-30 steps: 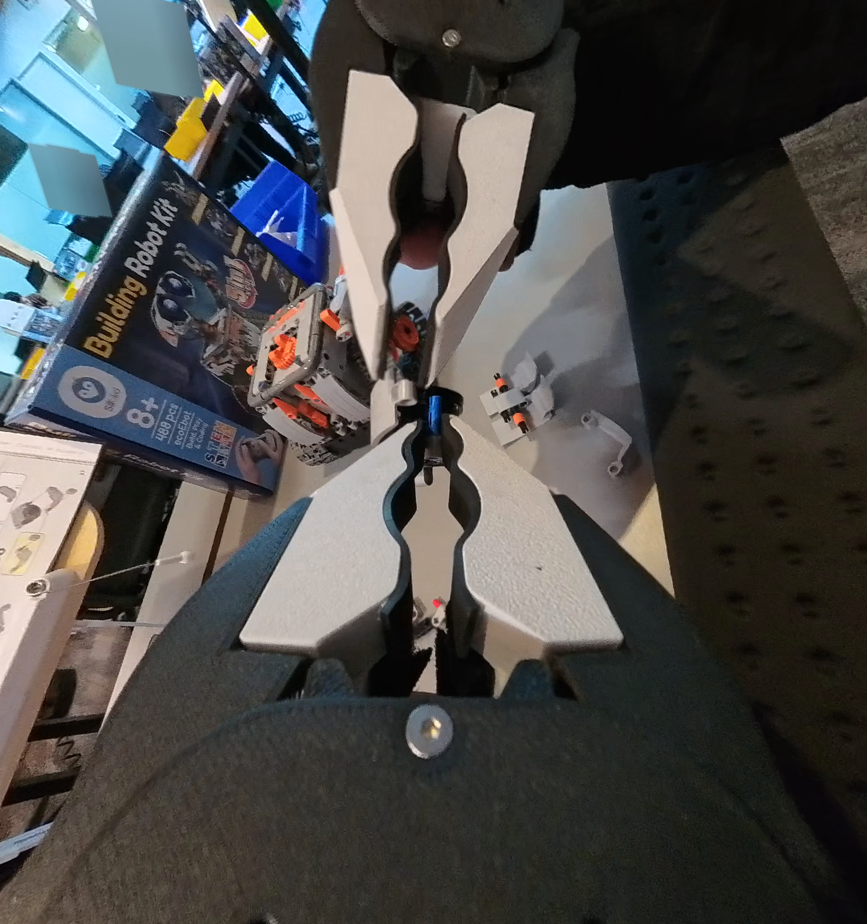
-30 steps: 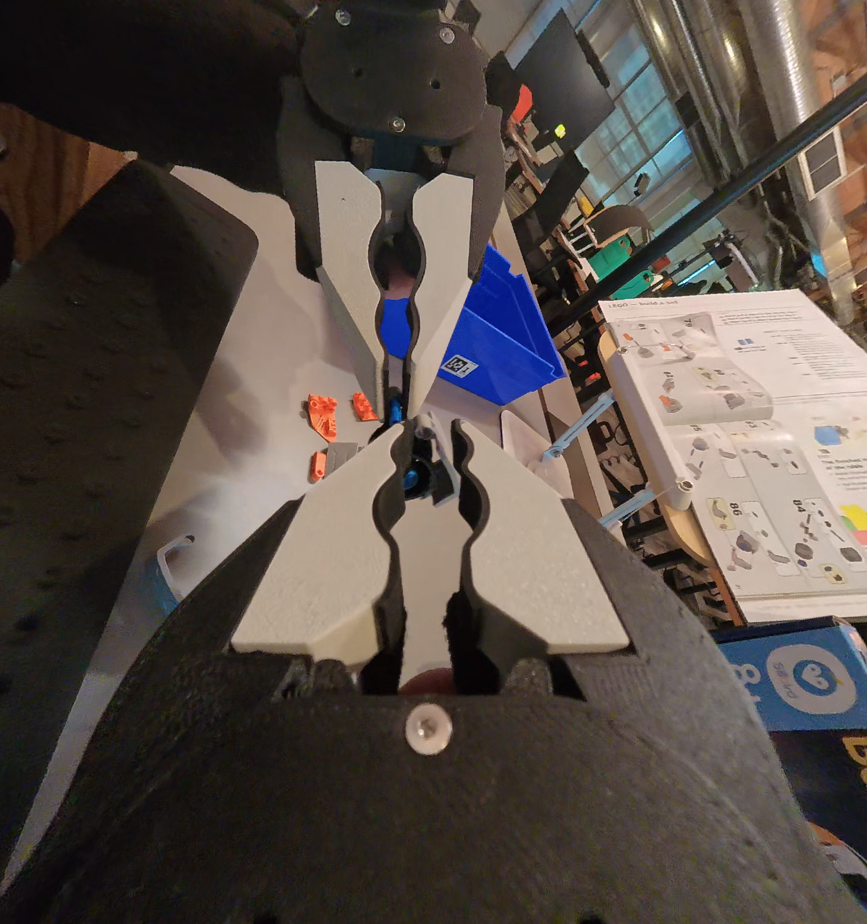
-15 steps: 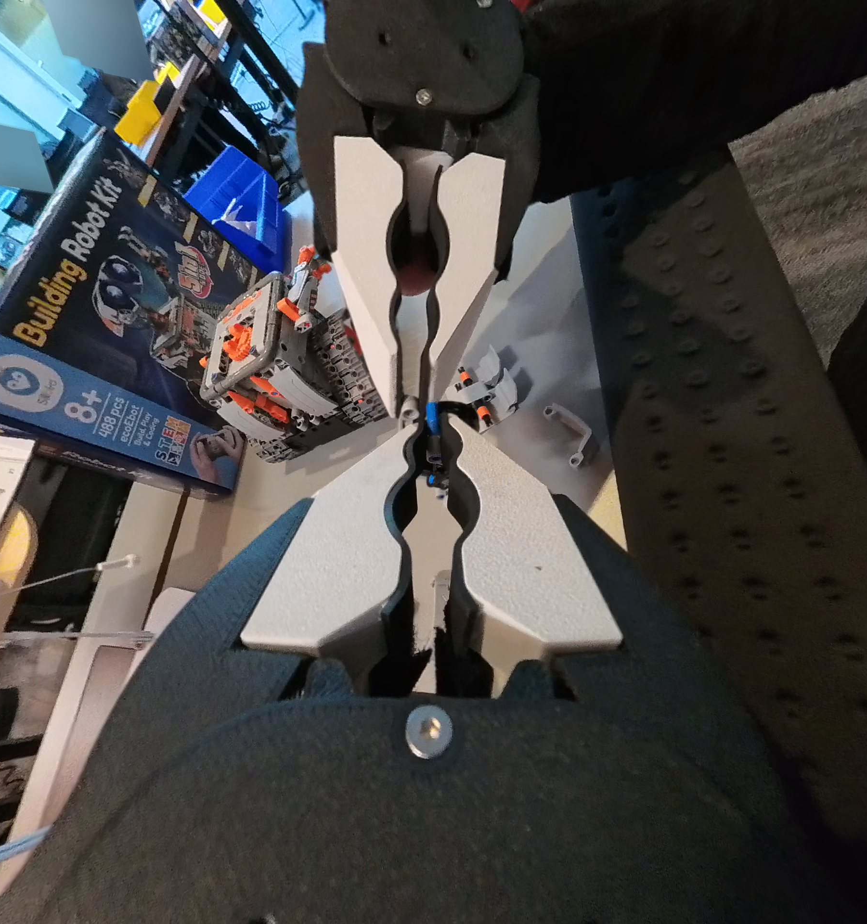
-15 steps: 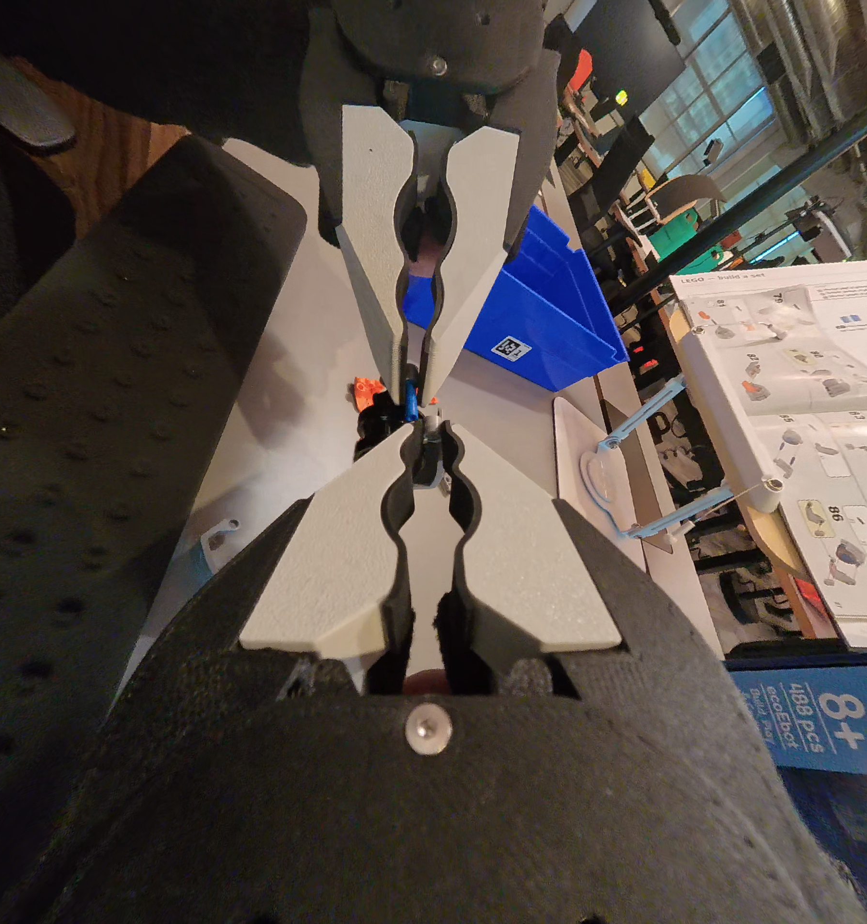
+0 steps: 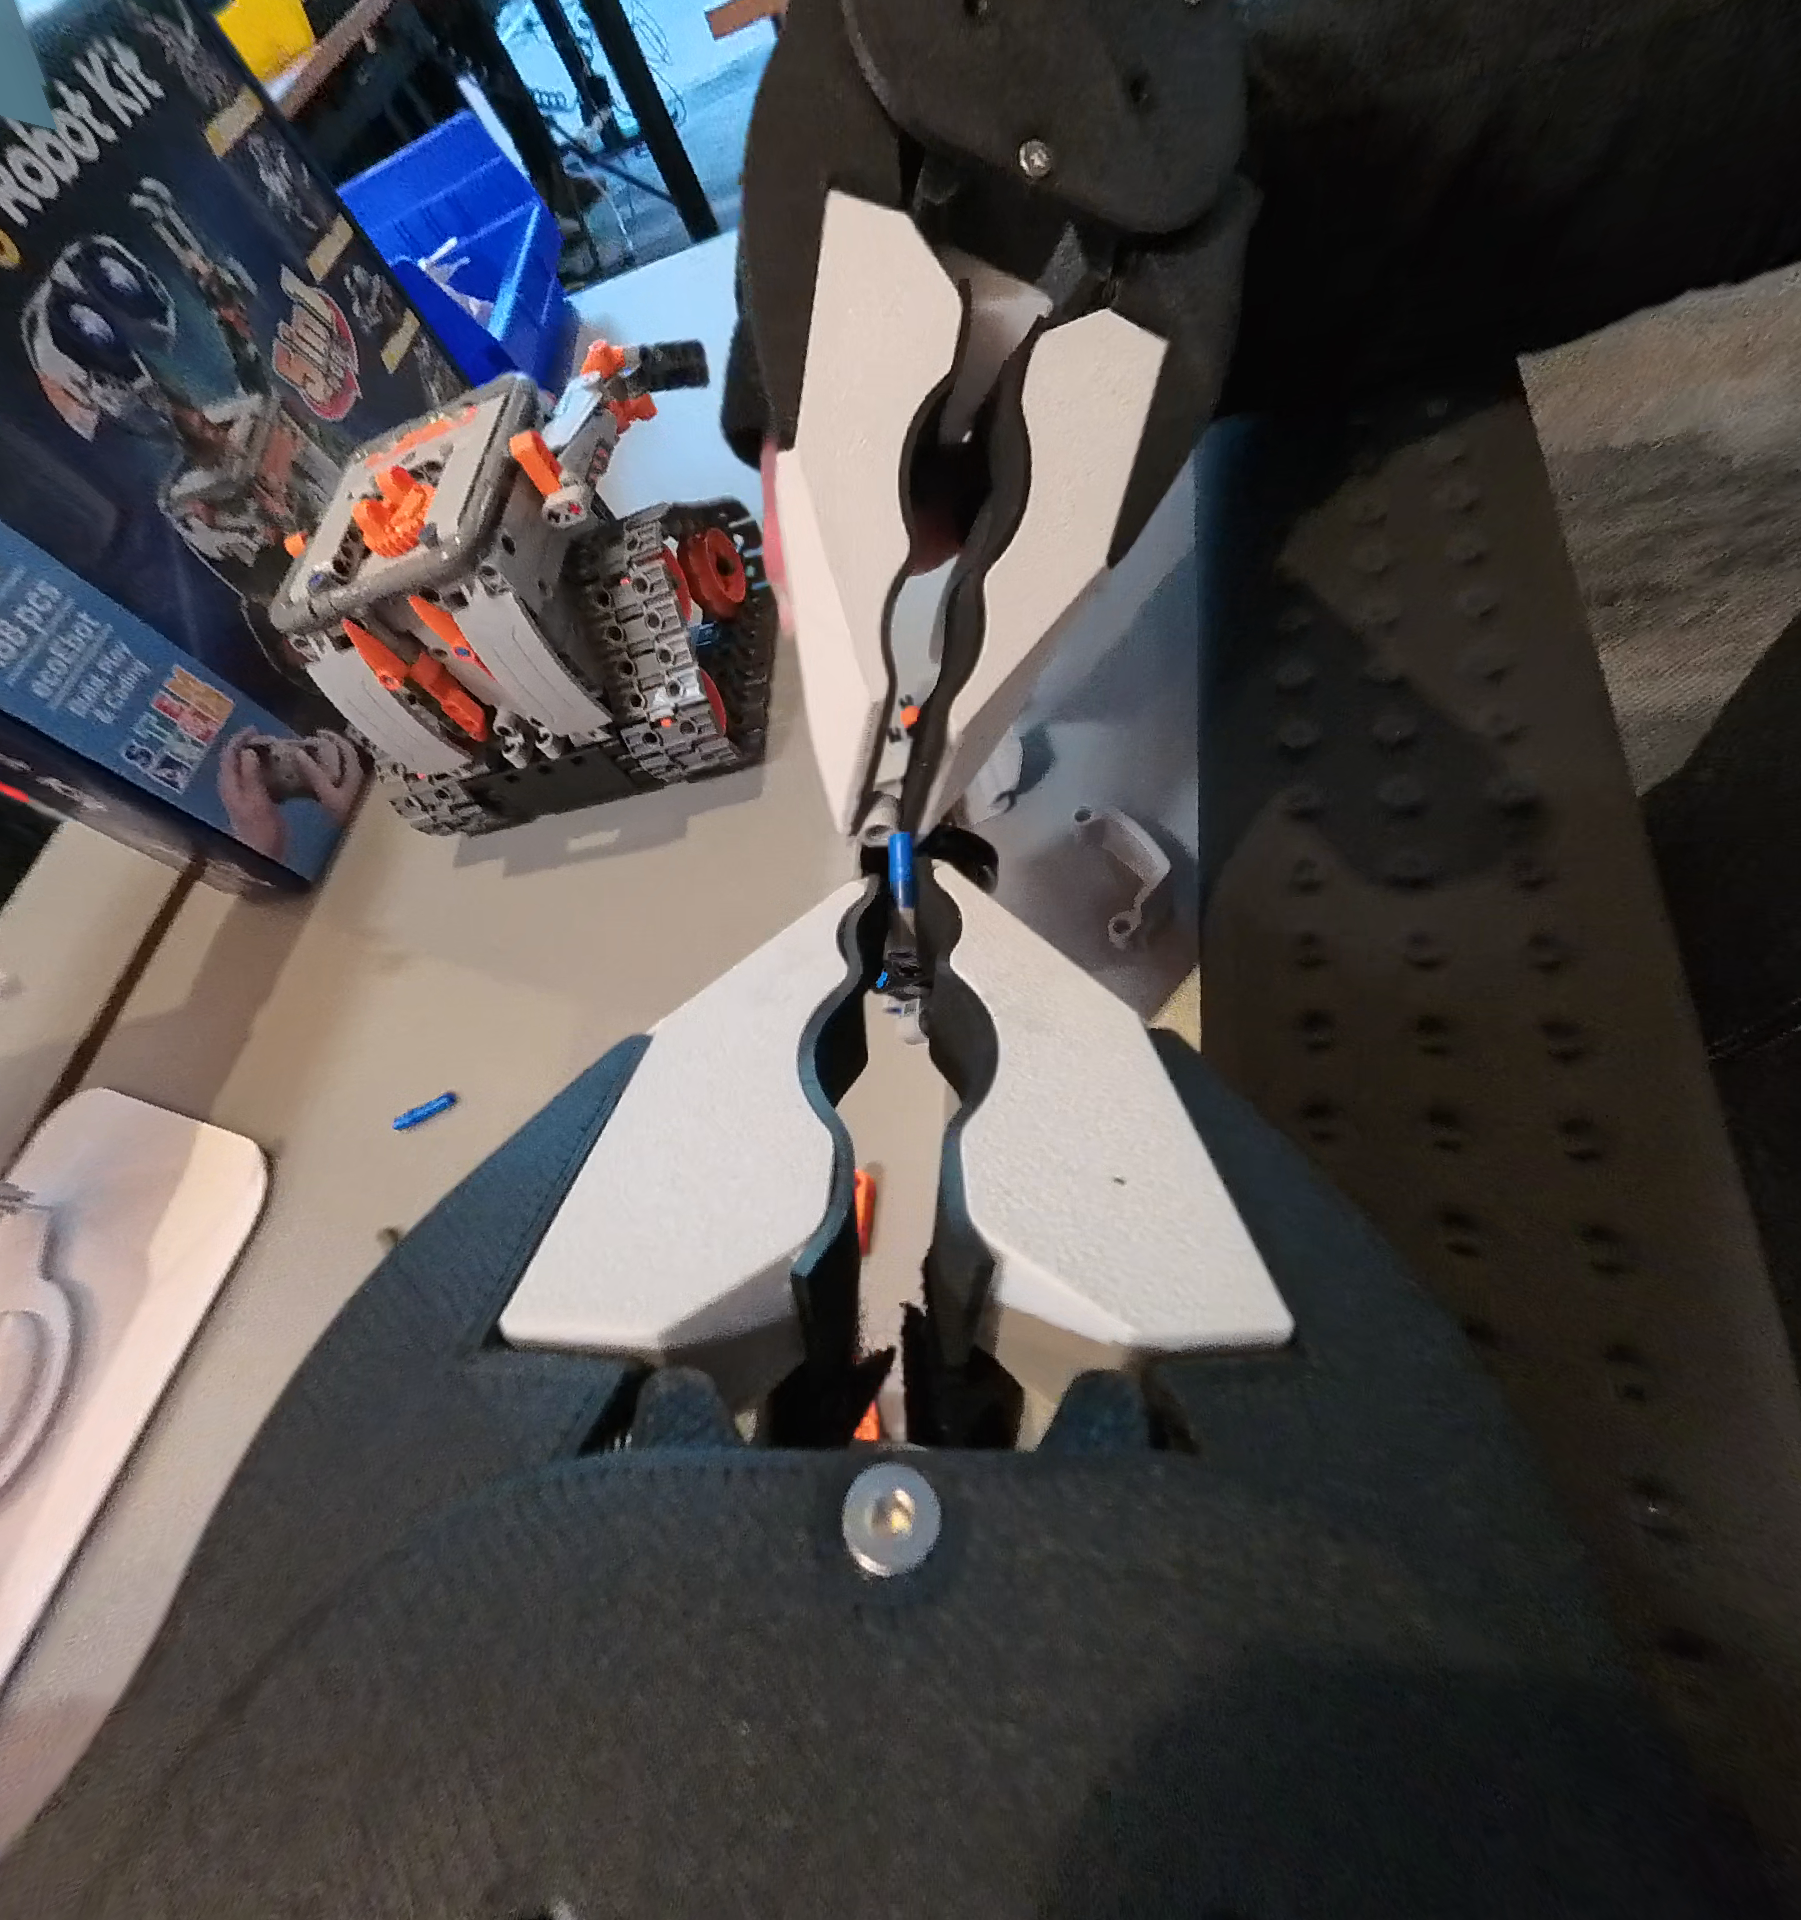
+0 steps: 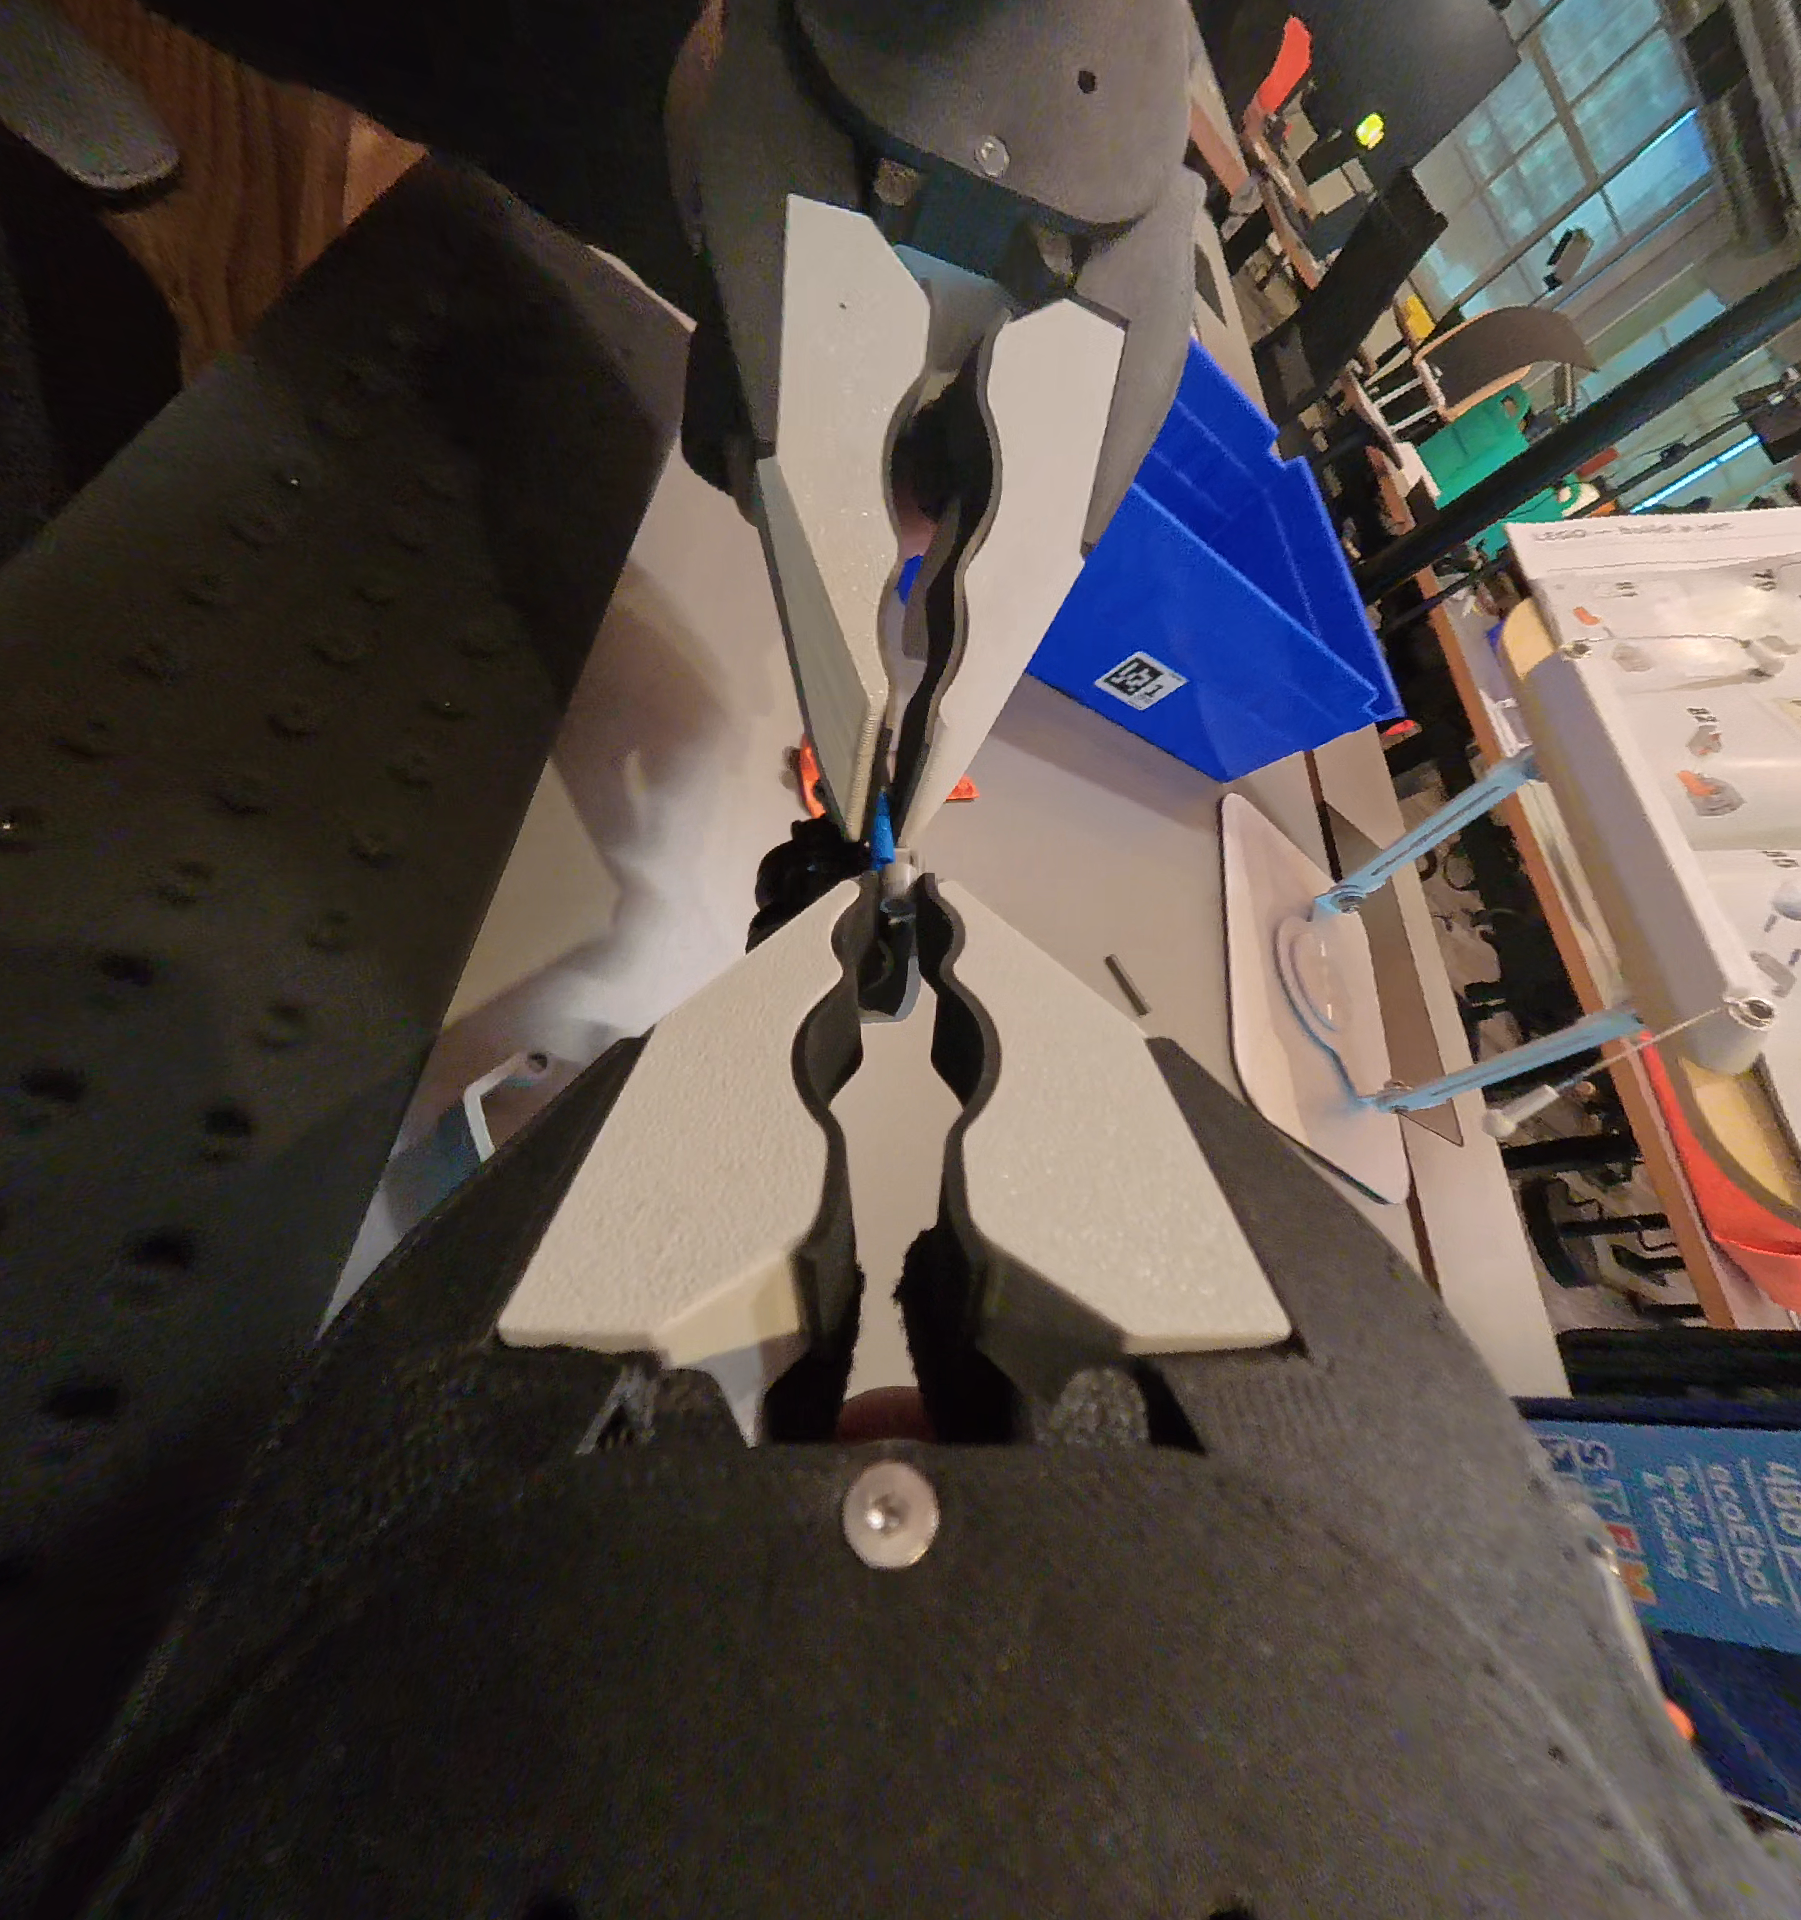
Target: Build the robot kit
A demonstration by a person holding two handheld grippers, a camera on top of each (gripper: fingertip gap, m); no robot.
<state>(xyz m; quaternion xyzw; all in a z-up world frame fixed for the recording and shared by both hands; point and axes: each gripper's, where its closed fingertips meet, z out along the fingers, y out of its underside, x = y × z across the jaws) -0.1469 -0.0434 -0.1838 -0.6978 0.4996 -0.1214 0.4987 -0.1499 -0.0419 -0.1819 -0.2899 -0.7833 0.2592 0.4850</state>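
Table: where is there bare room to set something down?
Bare table between kit box, tracked model and white stand base, bar one loose blue pin. Another strip: between blue bin and that base. Crowded by the black mat: loose pieces.

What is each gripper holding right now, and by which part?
The left gripper pinches the lower end of a blue pin. The right gripper clamps a small grey piece at its tips; its gripped part is hidden.
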